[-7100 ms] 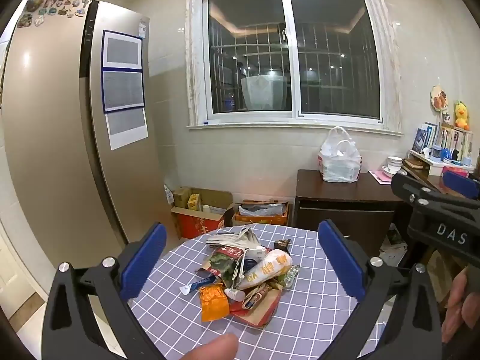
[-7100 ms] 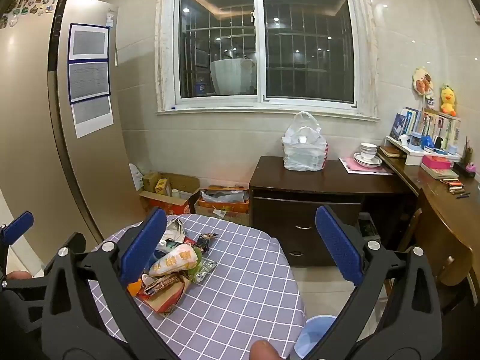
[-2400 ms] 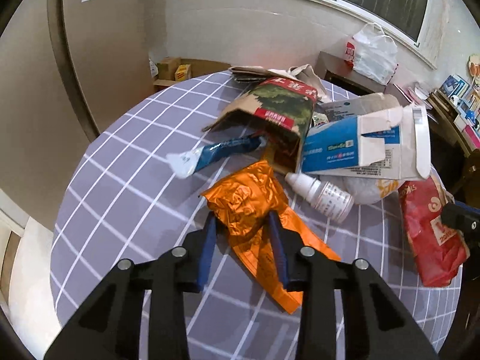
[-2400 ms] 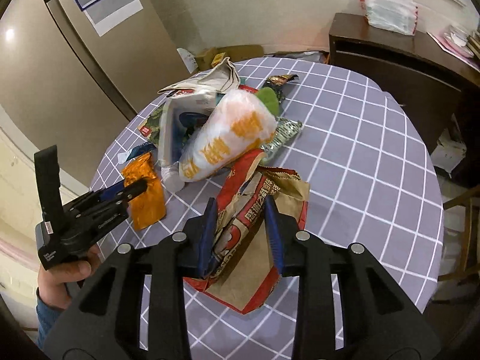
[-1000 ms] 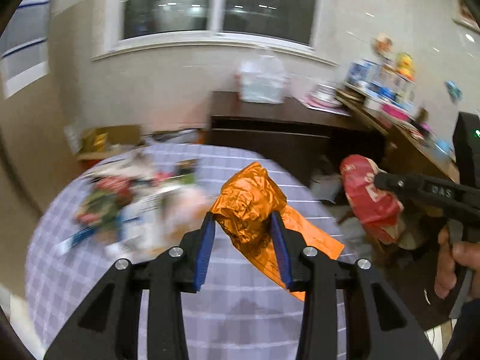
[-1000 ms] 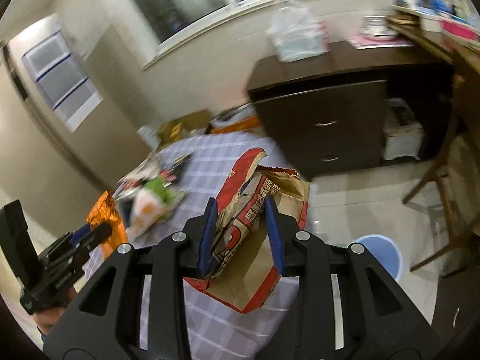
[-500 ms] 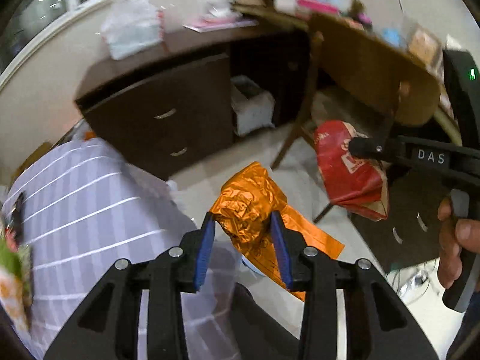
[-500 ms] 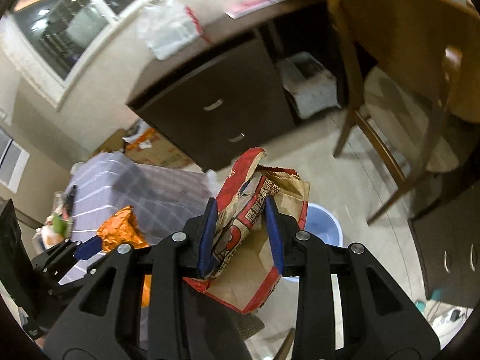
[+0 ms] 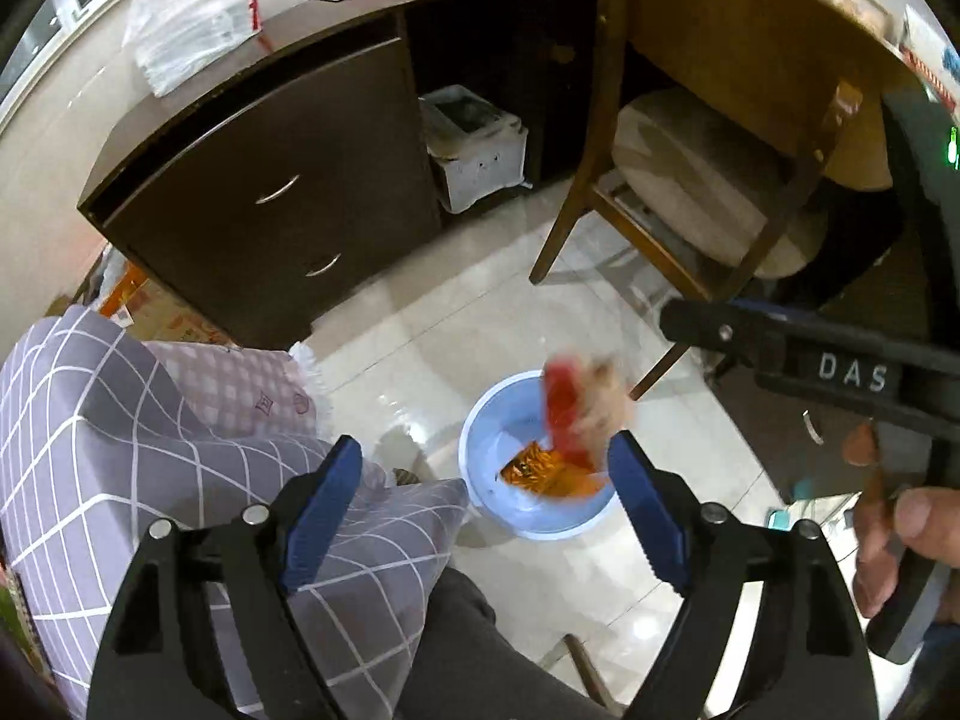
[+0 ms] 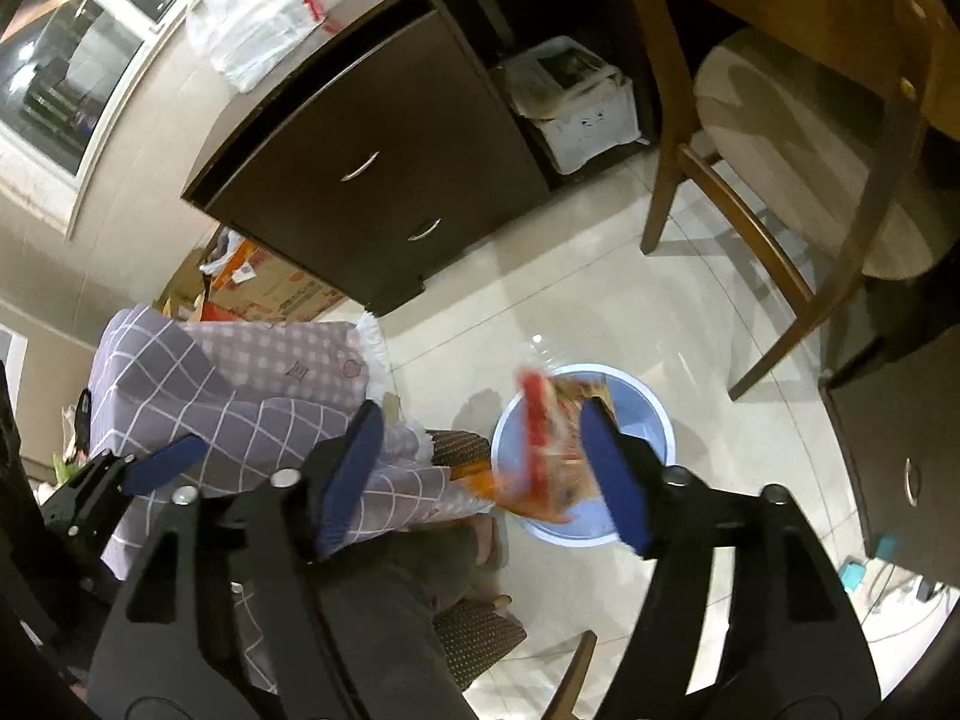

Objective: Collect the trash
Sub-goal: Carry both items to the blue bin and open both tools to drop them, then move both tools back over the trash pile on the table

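Both grippers, left and right, are opening over the blue bin. The orange wrapper lies inside; the red bag drops loose and might catch the rim and spill out.

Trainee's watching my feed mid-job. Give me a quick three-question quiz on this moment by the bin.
1. True or false: the orange foil wrapper lies inside the blue bin.
2. Which piece is blurred above the bin: A) red snack bag, B) white bottle, C) blue carton?
3. Fill in: the left tool has ___ between its pads.

Key: 1 true; 2 A; 3 nothing.
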The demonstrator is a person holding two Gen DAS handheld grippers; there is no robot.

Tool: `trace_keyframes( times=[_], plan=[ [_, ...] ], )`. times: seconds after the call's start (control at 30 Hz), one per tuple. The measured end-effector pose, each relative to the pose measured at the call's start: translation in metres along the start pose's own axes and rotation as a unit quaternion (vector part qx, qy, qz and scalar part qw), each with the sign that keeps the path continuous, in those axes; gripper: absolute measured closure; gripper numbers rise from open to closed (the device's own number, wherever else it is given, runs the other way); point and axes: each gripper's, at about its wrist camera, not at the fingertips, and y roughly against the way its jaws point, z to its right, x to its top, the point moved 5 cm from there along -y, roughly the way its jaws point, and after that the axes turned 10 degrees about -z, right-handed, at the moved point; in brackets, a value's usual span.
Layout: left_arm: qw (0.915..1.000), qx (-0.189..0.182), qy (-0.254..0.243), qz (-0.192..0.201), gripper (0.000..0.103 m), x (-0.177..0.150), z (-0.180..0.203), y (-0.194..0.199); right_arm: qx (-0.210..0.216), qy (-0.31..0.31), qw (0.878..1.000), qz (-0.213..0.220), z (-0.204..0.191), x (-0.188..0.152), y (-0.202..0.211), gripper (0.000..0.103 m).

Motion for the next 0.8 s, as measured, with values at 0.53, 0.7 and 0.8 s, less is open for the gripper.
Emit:
trace_keyframes(
  times=[0.53,0.7,0.8],
  plan=[
    [0.9901,0.019,0.061,0.125,0.010,-0.024,-0.040,0.099,-0.028,0.009,0.997,0.064,-0.036,-0.011,0.048,0.006],
    [0.9831,0.019,0.080,0.163,0.010,-0.045,-0.056,0.135,-0.017,0.042,0.995,0.086,-0.077,-0.012,0.070,0.006],
    [0.9784,0.020,0.097,0.181,0.010,-0.060,-0.070,0.154,-0.010,0.067,0.993,0.097,-0.104,-0.015,0.082,0.006]
  ],
)
